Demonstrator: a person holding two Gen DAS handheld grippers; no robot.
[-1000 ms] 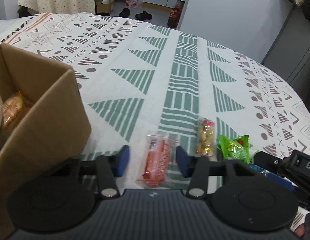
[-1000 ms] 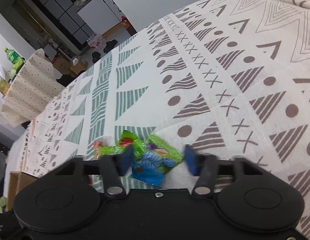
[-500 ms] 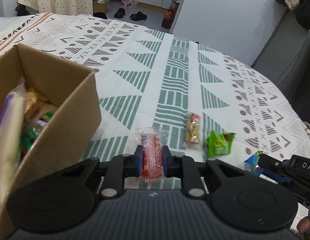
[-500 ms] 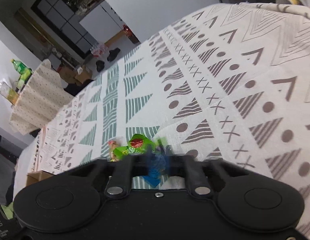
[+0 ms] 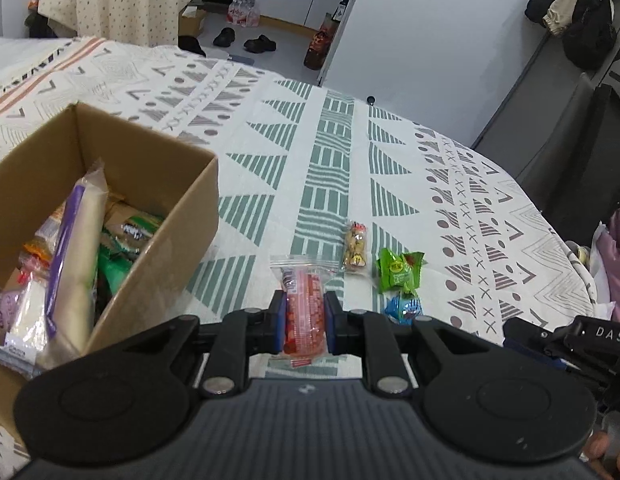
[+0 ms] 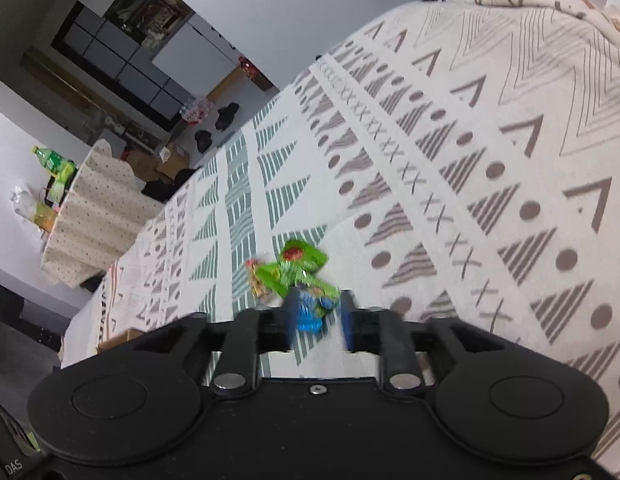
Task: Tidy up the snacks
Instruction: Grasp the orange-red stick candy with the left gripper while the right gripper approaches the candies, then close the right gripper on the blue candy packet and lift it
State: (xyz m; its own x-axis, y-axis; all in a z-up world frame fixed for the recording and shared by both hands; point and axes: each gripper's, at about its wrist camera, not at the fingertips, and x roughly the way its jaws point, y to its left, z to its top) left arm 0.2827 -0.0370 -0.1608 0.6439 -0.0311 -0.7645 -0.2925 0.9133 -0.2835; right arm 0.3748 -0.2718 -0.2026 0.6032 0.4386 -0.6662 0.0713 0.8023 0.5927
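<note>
Left wrist view: the left hand-held gripper point(image 5: 303, 316) is clamped on one red snack pack point(image 5: 303, 312), its two blue pads pressing the pack's sides; the pack's clear top edge sticks out ahead of the fingers, above the patterned surface point(image 5: 334, 152).

One open cardboard box point(image 5: 177, 216) stands to the left of the gripper, already crowded with packs — a tall pale pack with a purple stripe point(image 5: 75, 248) leans upright among them, and the rest overlap too much to count.

Three loose snacks lie on the surface to the right of the held pack:
- one small yellow pack point(image 5: 356, 250), farthest away;
- one green pack point(image 5: 400, 270), just beside it;
- one blue pack point(image 5: 404, 309), nearest, partly hidden behind the gripper's right finger.

Part of the right hand-held gripper point(image 6: 320, 312) enters at the lower right edge of this view.

Right wrist view: the right gripper's jaws are opening, with the blue pack point(image 6: 312, 310) between them. Motion blur hides whether the pads touch it; a gap shows on the right side. The green pack point(image 6: 291, 268) lies just beyond the blue one, touching or overlapping it, and the yellow pack point(image 6: 257, 280) peeps out at the green pack's left. The patterned surface point(image 6: 470, 160) fills the rest — two hand-held grippers in all, four snacks outside the box.
</note>
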